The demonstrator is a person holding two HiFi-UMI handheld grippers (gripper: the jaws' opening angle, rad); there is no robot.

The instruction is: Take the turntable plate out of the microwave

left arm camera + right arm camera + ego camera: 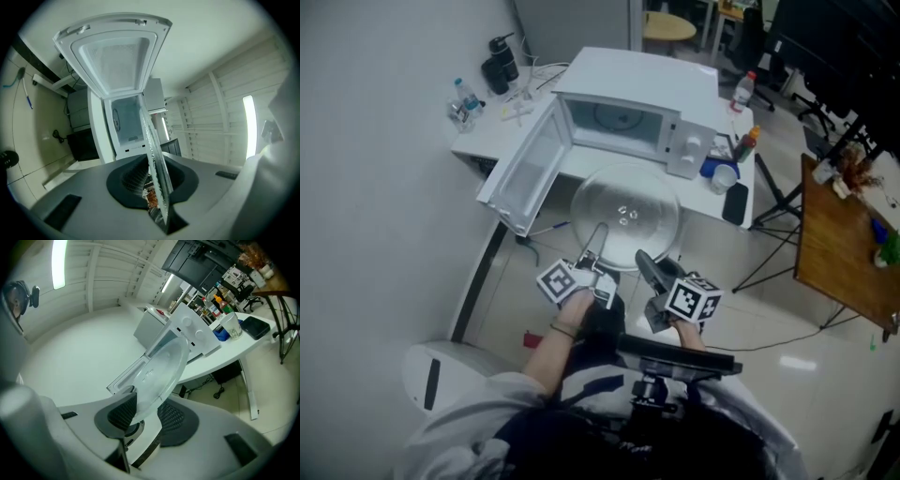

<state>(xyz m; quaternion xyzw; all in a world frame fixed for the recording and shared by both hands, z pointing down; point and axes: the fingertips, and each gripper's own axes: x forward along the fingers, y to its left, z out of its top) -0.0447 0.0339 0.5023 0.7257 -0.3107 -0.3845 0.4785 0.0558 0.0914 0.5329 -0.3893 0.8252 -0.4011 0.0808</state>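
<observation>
The round glass turntable plate (625, 217) is outside the microwave (637, 94), held in the air in front of the table. The microwave door (525, 169) hangs wide open to the left. My left gripper (598, 246) is shut on the plate's near rim; in the left gripper view the plate (152, 150) stands edge-on between the pads of this gripper (157, 197). My right gripper (649, 265) is at the near rim too. In the right gripper view the plate (159, 373) lies slanted between the wide-apart jaws of that gripper (143, 416), against one pad.
The white table (502, 131) carries dark bottles (500, 64), a water bottle (467, 97), a cup (724, 178), a sauce bottle (748, 142) and a black phone (735, 202). A wooden table (844, 244) stands at the right. A white bin (441, 370) sits by the person's left side.
</observation>
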